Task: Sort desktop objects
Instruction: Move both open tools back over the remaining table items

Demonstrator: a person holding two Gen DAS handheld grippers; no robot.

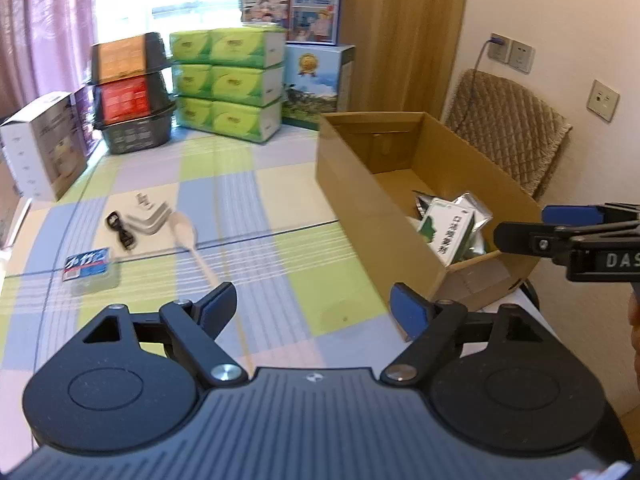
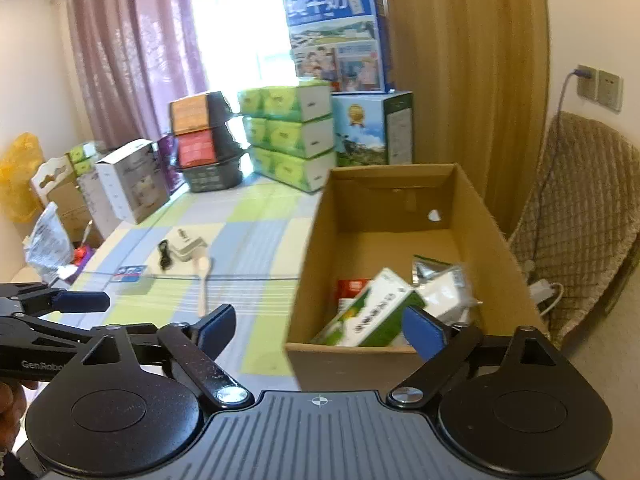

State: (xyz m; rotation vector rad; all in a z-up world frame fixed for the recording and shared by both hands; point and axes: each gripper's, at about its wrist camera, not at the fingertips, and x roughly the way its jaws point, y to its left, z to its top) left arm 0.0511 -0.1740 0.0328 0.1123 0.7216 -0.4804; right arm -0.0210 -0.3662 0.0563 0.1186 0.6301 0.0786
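My left gripper (image 1: 314, 306) is open and empty above the checked tablecloth (image 1: 256, 272). On the cloth to its front left lie a wooden spoon (image 1: 192, 238), a black cable (image 1: 120, 232), a grey flat item (image 1: 150, 220) and a blue packet (image 1: 86, 266). My right gripper (image 2: 320, 326) is open and empty over the near edge of the open cardboard box (image 2: 312, 264). Inside the box lie a green-and-white carton (image 2: 372, 316), a silver pouch (image 2: 440, 276) and a red item (image 2: 352, 286). The same box (image 1: 360, 200) stands to the right in the left wrist view.
Green tissue packs (image 1: 228, 84), dark stacked baskets (image 1: 132, 96), a white box (image 1: 44, 144) and milk cartons (image 1: 316, 84) line the far edge of the table. A padded chair (image 1: 512, 132) stands by the wall right of the box. The right gripper's finger (image 1: 520, 236) reaches in from the right.
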